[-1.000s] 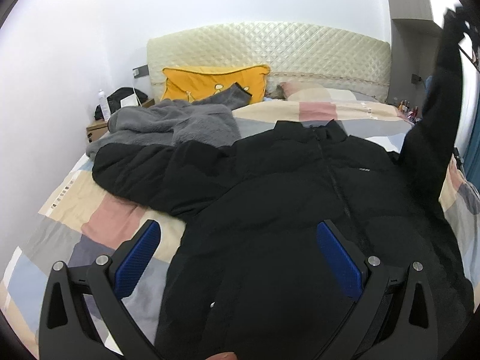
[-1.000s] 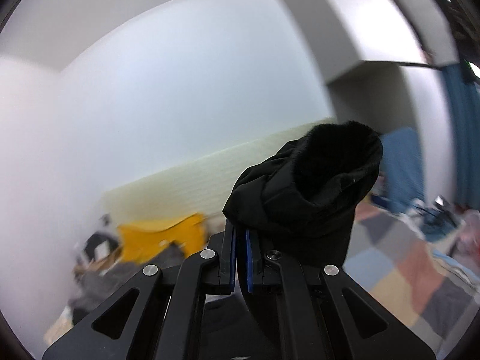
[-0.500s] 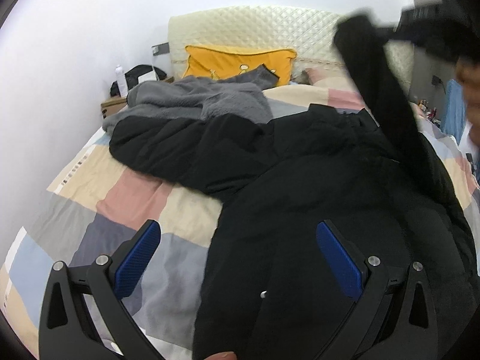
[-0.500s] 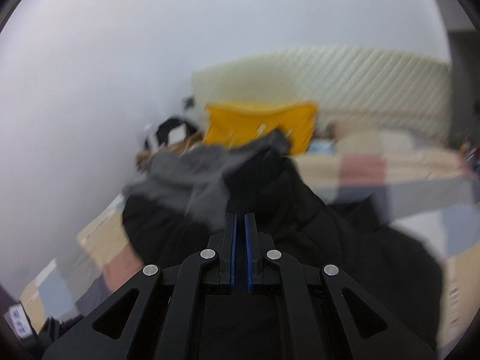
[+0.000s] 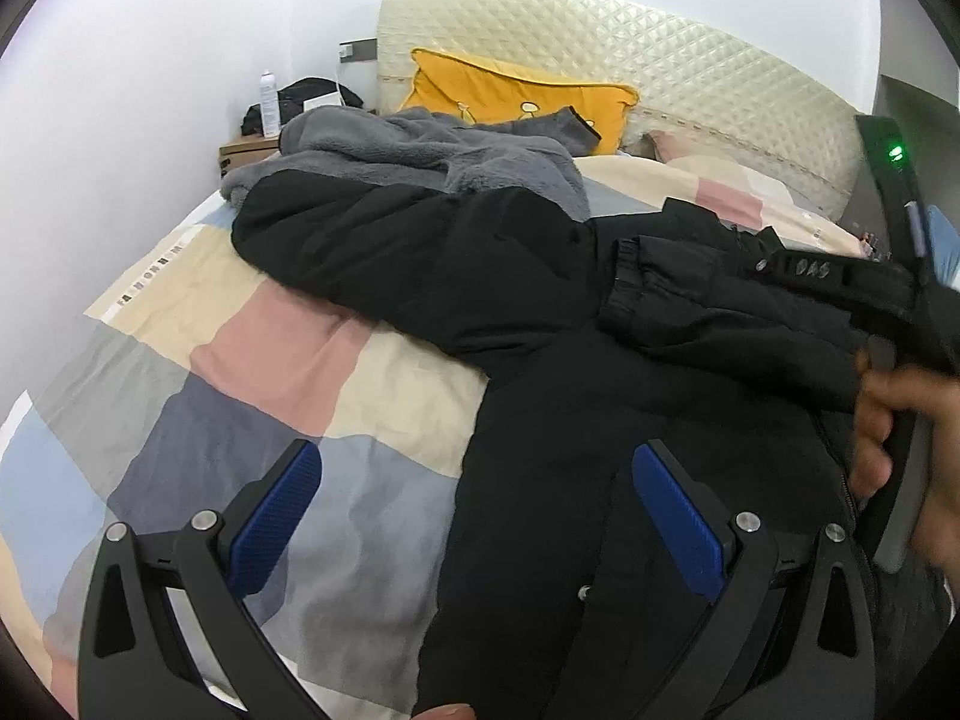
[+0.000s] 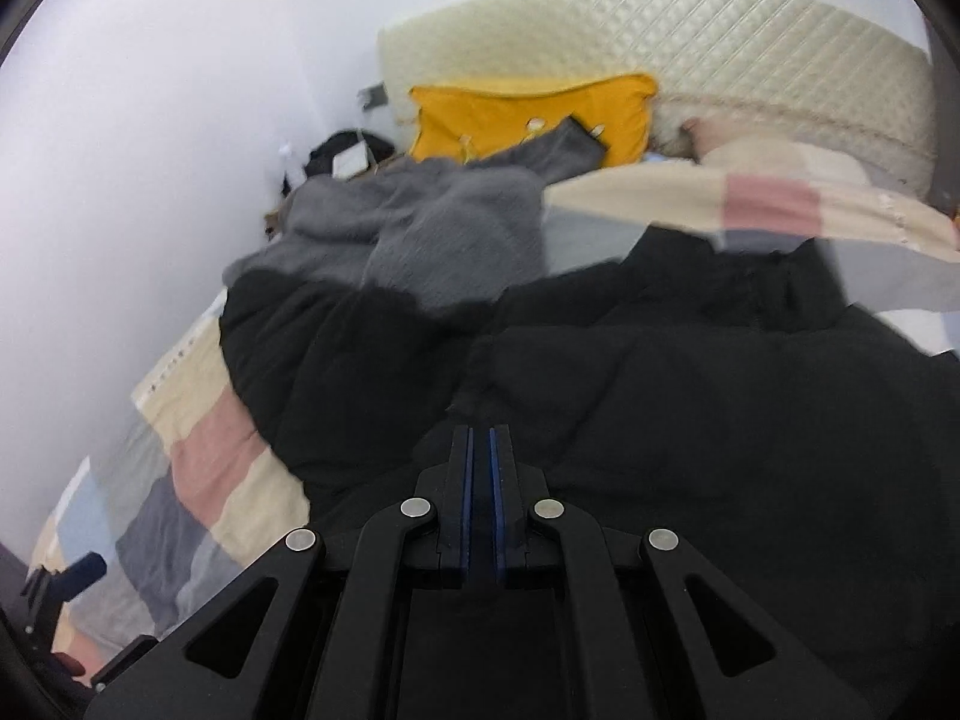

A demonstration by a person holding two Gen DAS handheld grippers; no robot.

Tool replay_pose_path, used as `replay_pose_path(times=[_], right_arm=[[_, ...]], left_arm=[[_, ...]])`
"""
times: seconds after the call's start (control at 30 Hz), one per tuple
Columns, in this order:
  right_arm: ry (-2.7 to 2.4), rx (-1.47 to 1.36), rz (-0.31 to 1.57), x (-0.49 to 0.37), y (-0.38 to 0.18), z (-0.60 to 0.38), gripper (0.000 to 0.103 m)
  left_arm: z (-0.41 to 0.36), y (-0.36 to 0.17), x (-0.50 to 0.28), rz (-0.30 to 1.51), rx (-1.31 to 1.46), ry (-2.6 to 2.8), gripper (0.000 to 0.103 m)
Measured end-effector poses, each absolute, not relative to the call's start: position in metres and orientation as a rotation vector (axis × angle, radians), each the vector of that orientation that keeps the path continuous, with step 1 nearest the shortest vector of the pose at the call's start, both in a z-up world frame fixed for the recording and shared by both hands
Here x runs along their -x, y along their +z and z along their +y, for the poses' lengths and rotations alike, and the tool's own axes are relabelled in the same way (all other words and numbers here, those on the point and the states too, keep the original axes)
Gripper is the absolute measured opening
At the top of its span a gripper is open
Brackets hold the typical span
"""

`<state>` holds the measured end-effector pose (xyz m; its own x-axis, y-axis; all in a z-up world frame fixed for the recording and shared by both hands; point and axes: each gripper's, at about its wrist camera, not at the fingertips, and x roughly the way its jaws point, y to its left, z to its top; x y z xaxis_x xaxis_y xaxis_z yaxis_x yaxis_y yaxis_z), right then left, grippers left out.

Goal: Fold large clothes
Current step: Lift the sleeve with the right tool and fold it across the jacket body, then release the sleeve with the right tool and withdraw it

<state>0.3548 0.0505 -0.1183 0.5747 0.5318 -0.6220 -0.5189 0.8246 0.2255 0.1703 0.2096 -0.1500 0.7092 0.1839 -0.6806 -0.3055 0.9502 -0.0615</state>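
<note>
A black puffer jacket [image 5: 600, 420] lies spread on the checked quilt [image 5: 288, 348], one sleeve stretched out to the left [image 5: 384, 246]. Its other sleeve [image 5: 690, 300] is folded across the chest, cuff pointing left. My right gripper [image 6: 480, 432] is shut, with that sleeve's cloth puckered at its tips; in the left wrist view this right gripper [image 5: 765, 264] shows at the right, held by a hand [image 5: 876, 420]. The left gripper [image 5: 474, 456] hovers open over the jacket's lower left edge, with nothing between its fingers.
A grey fleece garment [image 5: 420, 156] is heaped at the back left, partly under the black sleeve. Behind it are a yellow pillow [image 5: 516, 96] and the quilted headboard [image 5: 690, 78]. A bedside box [image 5: 246, 150] with a bottle stands by the wall at left.
The right gripper has swung down from high up, carrying the sleeve leftward, so the sleeve now lies across the jacket. The left gripper has sunk a little, still open.
</note>
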Motion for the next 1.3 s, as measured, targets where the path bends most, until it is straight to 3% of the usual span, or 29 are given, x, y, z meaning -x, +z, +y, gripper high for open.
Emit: replay_pose_path(times=[0.17,0.3,0.4,0.5,0.6,0.7,1.07,1.3], right_arm=[[0.56,-0.037,0.649,-0.355,-0.081,-0.003,0.006],[0.503,-0.059,0.601,-0.345,-0.063,-0.058,0.036],[0.459,-0.057,0.587,-0.335,-0.061,-0.094,0.04],[0.415,-0.054,0.588,-0.322,-0.068,-0.129,0.053],[0.362,-0.046,0.599,-0.309,-0.086,-0.163,0.057],[0.318,-0.047,0.635,-0.302,-0.109,-0.187,0.068],[0.16,0.039,0.846,-0.328,-0.201,-0.248,0.072],[0.133,0.102,0.904,-0.34,-0.226,-0.236,0.072]], left_arm=[[0.194,-0.148,-0.171,0.729,0.141,0.241,0.103],[0.177,-0.145,-0.172,0.718,0.118,0.201,0.103],[0.161,-0.142,-0.17,0.705,0.102,0.147,0.103],[0.145,-0.139,-0.169,0.696,0.105,0.091,0.103],[0.13,-0.139,-0.169,0.696,0.108,0.051,0.103],[0.115,-0.141,-0.171,0.704,0.096,0.027,0.103],[0.089,-0.15,-0.176,0.723,0.059,0.018,0.103],[0.085,-0.155,-0.179,0.736,0.057,0.026,0.103]])
